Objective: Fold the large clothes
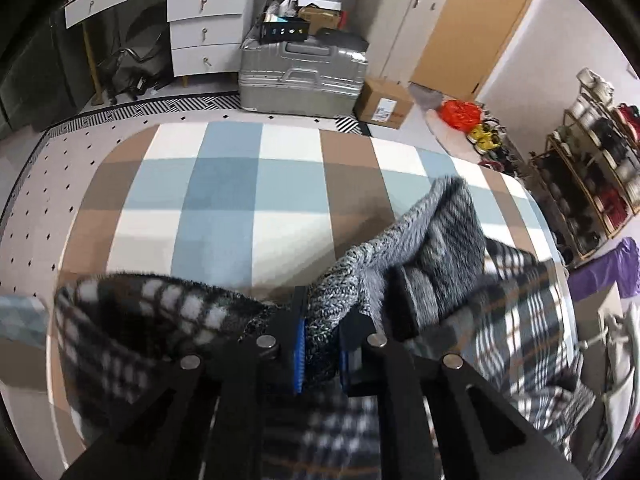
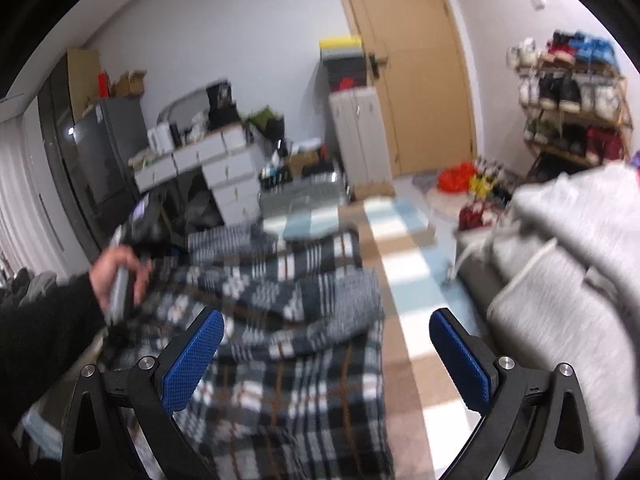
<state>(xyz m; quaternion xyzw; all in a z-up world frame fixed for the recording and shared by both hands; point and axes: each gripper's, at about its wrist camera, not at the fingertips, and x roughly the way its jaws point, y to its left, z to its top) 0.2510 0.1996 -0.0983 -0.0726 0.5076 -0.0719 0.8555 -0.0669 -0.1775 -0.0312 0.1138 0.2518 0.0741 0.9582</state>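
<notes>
A black, white and brown plaid garment (image 2: 280, 360) with a grey knit collar (image 1: 404, 252) lies on the checked bed cover (image 1: 224, 208). My left gripper (image 1: 322, 344) is shut on the grey knit part and holds it lifted above the bed; plaid cloth (image 1: 132, 320) hangs to both sides. My right gripper (image 2: 324, 336) is open and empty, above the plaid garment's right edge. The person's left hand (image 2: 116, 272), holding the left gripper, shows at the left of the right wrist view.
A grey and white pile of cloth (image 2: 560, 280) lies at the right of the bed. Beyond the bed stand a silver suitcase (image 1: 300, 76), a cardboard box (image 1: 382, 106), white drawers (image 1: 204, 28), a shoe rack (image 2: 572, 96) and a door (image 2: 416, 60).
</notes>
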